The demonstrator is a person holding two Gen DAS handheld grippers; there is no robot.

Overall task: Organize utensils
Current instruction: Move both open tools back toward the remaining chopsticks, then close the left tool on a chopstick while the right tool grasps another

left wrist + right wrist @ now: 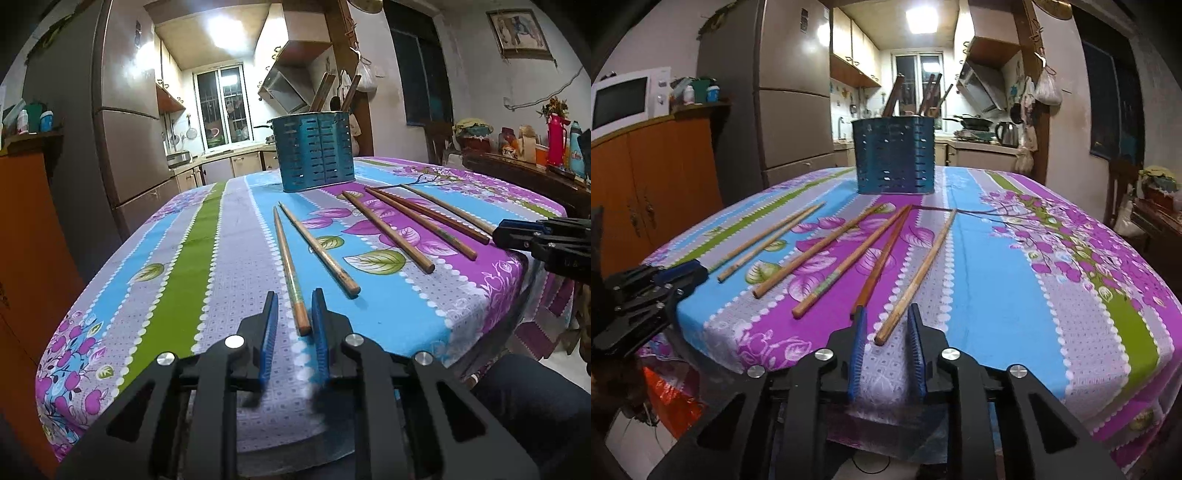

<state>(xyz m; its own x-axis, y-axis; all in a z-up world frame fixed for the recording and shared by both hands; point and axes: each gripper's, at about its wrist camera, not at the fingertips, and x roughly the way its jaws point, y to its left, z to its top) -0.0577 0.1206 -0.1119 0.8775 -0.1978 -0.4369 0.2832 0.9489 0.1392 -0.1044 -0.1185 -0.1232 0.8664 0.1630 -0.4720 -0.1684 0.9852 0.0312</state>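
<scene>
The left gripper [294,308] and right gripper [886,322] each straddle a chopstick's near end, jaws narrowed but pads not visibly pressing. Six chopsticks lie on the tablecloth [221,258]: the leftmost [290,273], the rightmost [916,277]. They look light, stiff and prone to rolling, so the thick near end seems the best hold; one blue holder [316,151] stands far.

The tabletop cloth [236,258] has stripes of blue, green, grey with dots and purple, with purple leaves and flowers. The utensil holder [316,151] is blue-teal with rows of slots. The chopsticks [912,277] are light brown wood; one chopstick [882,258] is reddish brown.
</scene>
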